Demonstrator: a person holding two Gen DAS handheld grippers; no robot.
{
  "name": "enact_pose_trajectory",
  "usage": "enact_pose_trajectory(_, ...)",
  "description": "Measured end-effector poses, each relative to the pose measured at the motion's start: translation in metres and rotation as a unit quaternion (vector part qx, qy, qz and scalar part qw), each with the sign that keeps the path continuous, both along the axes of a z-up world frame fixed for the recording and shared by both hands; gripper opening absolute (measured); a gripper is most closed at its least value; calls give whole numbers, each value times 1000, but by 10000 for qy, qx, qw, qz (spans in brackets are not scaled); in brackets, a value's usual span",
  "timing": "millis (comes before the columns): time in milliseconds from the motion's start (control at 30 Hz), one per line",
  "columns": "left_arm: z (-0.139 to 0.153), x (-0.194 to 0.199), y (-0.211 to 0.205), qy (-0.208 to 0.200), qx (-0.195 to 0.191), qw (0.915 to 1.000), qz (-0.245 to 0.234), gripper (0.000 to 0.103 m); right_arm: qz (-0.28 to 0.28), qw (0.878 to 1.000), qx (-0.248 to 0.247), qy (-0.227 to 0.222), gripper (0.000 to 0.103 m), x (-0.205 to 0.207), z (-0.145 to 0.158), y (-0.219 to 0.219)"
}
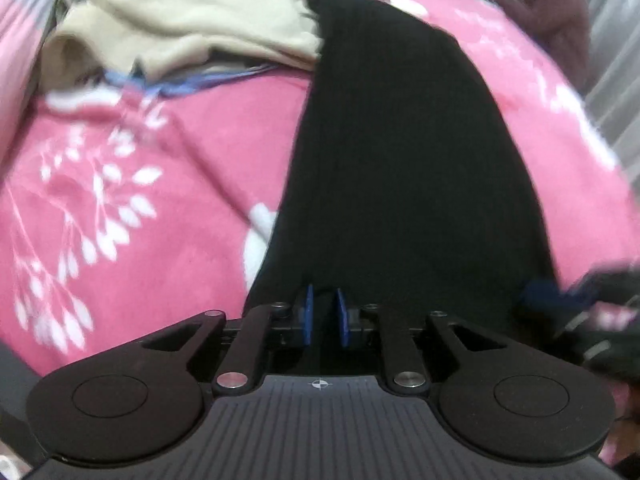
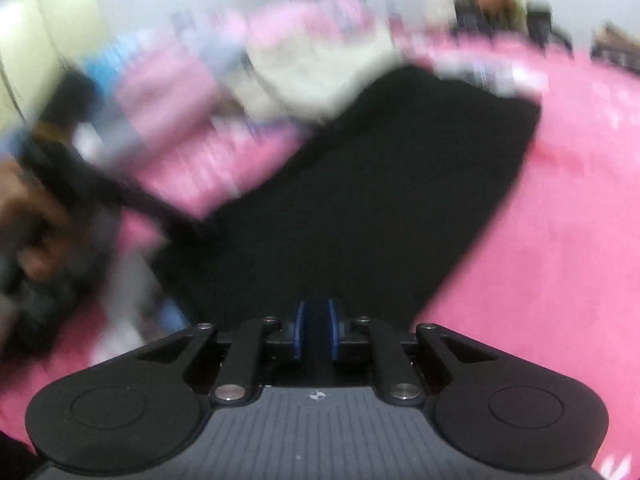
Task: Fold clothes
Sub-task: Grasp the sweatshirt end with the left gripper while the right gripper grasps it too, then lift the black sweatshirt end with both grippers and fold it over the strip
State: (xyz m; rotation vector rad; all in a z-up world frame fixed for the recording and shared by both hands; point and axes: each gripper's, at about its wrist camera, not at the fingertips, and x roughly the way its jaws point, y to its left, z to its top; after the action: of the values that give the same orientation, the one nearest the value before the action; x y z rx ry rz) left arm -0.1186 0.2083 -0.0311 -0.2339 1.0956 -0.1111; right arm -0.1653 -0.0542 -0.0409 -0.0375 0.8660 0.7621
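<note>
Plainly, the cream garment (image 1: 180,20) lies bunched at the far left of the bed (image 1: 120,208), its pink floral cover showing on both sides of the long black garment (image 1: 400,160) that runs from far to near down the middle. The left hand-held gripper (image 1: 323,316) sits at the black cloth's near left edge, blue pads slightly parted; cloth seems to lie between them, unpinched. The right hand-held gripper (image 2: 316,330) stands likewise narrowly open over the near right edge. With both grips this loose, the hem could slide out on any lift, or only one side rise and skew the fold.
</note>
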Motion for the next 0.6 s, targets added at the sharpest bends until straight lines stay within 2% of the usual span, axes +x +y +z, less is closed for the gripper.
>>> enact_pose_trajectory(33,4,-2,8,81,-64,9995,282,15,64,9999,89,-43,13,-6,-1,-7)
enact_pose_trajectory(67,7,-3,12,107,41,9989,447,14,142,9998,118,-68,13,-13,-1,-14)
enact_pose_trajectory(167,17,-5,16,58,204,9984,526,14,272,9996,118,-37,13,-25,4,-32)
enact_pose_trajectory(267,34,3,0,-426,204,9987,186,15,174,9990,399,54,15,-19,22,-43)
enact_pose_trajectory(367,40,29,-28,-747,281,9965,-239,15,-17,9969,780,-133,19,1,37,-38)
enact_pose_trajectory(467,26,65,-41,-725,136,9966,-378,16,-132,9959,877,-201,21,27,29,-19)
enact_pose_trajectory(533,4,86,-37,-449,652,9965,-260,16,-187,9979,627,-27,21,42,12,-5)
enact_pose_trajectory(567,-3,91,-26,-381,681,9969,-138,10,-199,9987,472,42,19,47,1,-2)
enact_pose_trajectory(600,-7,91,-10,-371,358,9987,32,4,-188,9985,511,-47,18,43,-7,-6)
